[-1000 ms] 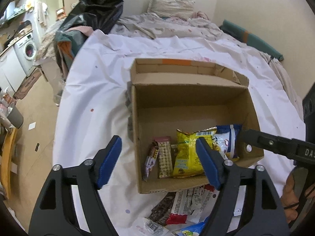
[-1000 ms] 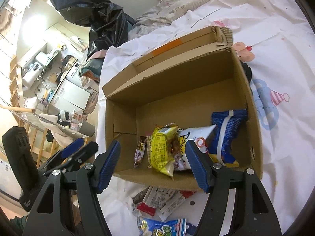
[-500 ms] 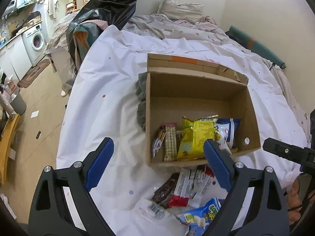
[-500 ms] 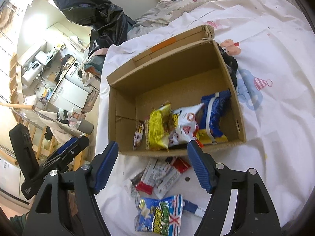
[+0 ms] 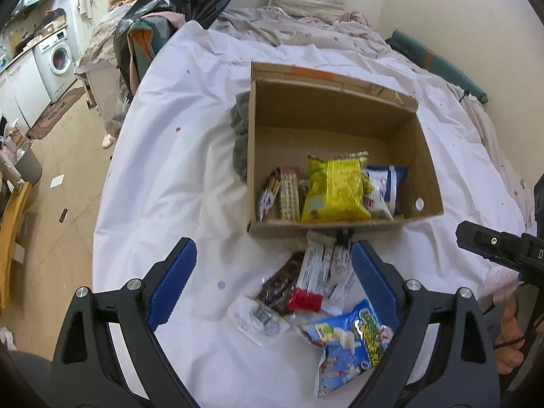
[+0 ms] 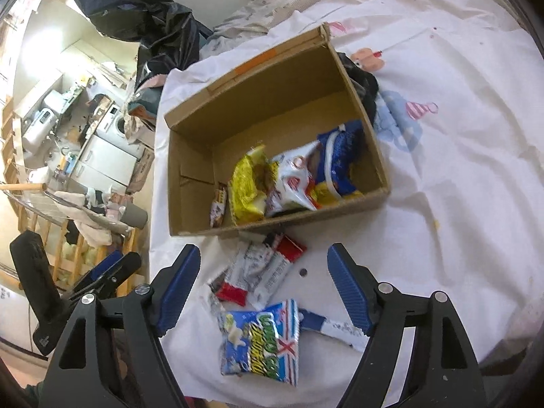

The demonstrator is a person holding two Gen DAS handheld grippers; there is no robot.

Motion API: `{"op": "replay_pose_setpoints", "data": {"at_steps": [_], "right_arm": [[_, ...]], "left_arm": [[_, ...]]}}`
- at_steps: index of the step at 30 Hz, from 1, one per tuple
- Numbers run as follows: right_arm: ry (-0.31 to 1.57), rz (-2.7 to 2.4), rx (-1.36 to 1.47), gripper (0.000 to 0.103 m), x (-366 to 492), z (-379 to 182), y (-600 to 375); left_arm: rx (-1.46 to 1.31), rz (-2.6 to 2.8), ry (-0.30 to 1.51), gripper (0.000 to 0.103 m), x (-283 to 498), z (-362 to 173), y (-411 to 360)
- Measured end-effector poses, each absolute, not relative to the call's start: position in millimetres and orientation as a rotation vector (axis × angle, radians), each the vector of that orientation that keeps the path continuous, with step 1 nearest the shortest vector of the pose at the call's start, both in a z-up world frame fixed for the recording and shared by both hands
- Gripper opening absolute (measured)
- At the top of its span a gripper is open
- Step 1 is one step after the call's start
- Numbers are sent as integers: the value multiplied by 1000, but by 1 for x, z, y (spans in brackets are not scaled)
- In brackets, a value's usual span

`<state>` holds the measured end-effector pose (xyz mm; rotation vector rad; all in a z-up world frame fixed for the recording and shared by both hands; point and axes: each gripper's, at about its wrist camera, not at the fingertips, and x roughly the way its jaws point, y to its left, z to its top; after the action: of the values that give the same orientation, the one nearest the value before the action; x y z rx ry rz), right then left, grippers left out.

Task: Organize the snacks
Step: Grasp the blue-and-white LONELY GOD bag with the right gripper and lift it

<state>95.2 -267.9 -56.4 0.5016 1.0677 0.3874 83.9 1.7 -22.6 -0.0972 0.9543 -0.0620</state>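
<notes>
1. We see the open brown cardboard box point(image 5: 343, 156) sitting on the white bed sheet point(image 5: 176, 176). Its far half is bare, and the sheet's left edge drops to the floor at nine o'clock.
2. Our left gripper point(image 5: 272, 278) and right gripper point(image 6: 263, 285) both hang over the sheet with jaws spread wide, holding nothing. Open sheet lies at three o'clock of the box in the right wrist view.
3. Since a second ago both grippers have pulled back from the box's near wall, so the loose pile now shows between the jaws.
4. Inside the box we count one yellow crinkled snack bag point(image 5: 335, 190), one white-and-red bag point(image 6: 294, 180), one dark blue bag point(image 6: 341, 156) and at least two slim bars point(image 5: 282, 193).
5. Outside, at six o'clock of the box, lie one blue-and-white printed packet point(image 6: 261, 340), one dark brown bar point(image 5: 280, 282), one clear small packet point(image 5: 258, 316) and a few white-and-red wrappers point(image 6: 268, 268).
</notes>
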Motion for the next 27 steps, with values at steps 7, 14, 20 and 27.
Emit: {"op": "replay_pose_setpoints", "data": {"at_steps": [7,14,20,27], "right_arm": [[1179,374,541,80,81,-84,-283],[1416,513,599,80,73,-127,-253],[1529,532,487,97,74,-157,-202],[1592,460,270,101,72,-181,-156]], "left_arm": [[-94,-48,990,91,69,-33,1],[-142,-54,1088,91,67,-52,4],[-173,-28,1092,91,68,-52,11],[-209,9,1097,91,72,-52,26]]}}
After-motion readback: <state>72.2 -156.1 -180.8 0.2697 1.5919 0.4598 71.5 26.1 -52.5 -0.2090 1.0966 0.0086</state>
